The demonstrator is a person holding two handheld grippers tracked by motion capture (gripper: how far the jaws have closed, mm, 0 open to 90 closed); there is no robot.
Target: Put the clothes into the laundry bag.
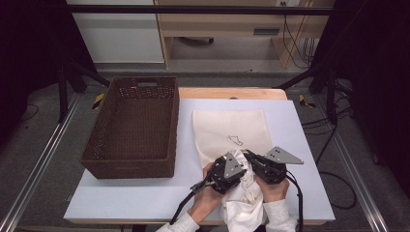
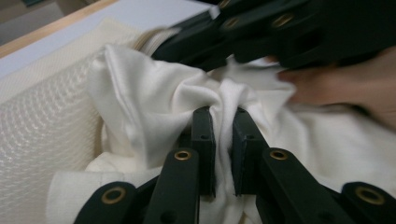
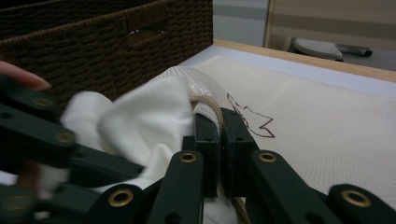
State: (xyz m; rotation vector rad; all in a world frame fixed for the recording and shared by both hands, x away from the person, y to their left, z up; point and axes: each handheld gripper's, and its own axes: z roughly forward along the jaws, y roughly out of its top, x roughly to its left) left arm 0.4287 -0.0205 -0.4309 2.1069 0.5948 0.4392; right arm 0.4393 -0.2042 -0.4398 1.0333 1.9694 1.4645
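A cream mesh bag (image 1: pixel 229 128) with a small brown stitched mark lies flat on the white table top. A white garment (image 1: pixel 244 195) is bunched at the bag's near end and hangs over the table's front edge. My left gripper (image 1: pixel 240 164) is shut on a fold of the white garment (image 2: pixel 154 98), with the cloth pinched between its pads. My right gripper (image 1: pixel 250 157), just to the right of it, is shut on the beige corded rim of the mesh bag (image 3: pixel 327 116), beside the white garment (image 3: pixel 140 121). The two grippers nearly touch.
A dark brown wicker basket (image 1: pixel 133 125) stands on the left half of the table, close to the bag's left side, and rises as a wall (image 3: pixel 116 42) in the right gripper view. The table's wooden far edge (image 1: pixel 232 93) lies beyond the bag.
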